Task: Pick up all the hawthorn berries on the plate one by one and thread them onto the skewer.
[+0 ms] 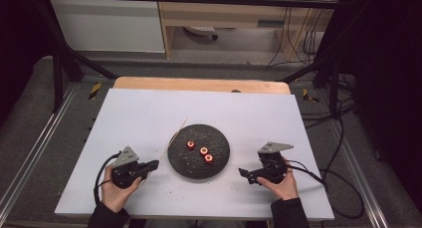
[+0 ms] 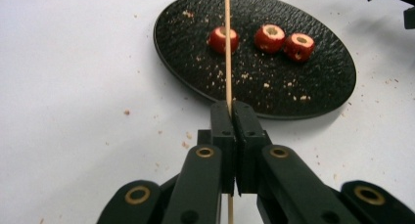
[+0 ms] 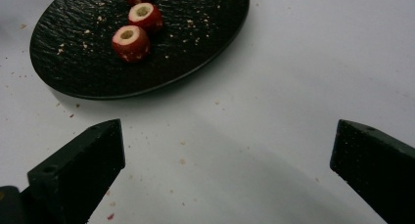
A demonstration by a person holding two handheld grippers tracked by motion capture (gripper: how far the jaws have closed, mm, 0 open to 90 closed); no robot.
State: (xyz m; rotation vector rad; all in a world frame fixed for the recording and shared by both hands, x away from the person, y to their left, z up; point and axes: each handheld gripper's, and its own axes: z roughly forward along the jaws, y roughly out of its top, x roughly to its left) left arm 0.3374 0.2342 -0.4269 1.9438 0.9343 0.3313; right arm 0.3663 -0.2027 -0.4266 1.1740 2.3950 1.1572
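The high view looks forward and down from above the person's near edge, taking in the whole white table [image 1: 149, 118]. The left gripper view sits low and close, facing right across the black plate [image 2: 313, 94]. The right gripper view, equally low, faces left toward that plate [image 3: 73, 82]. All three views share the plate [image 1: 219, 161] at table centre.

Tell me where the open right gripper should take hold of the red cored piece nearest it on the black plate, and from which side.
Probably grip the nearest red piece across its red sides, coming down from above. It stands with its cored hole up on the black plate, with a neighbour close behind, so the right gripper fingers should straddle it crosswise to that row, keeping the hole clear.
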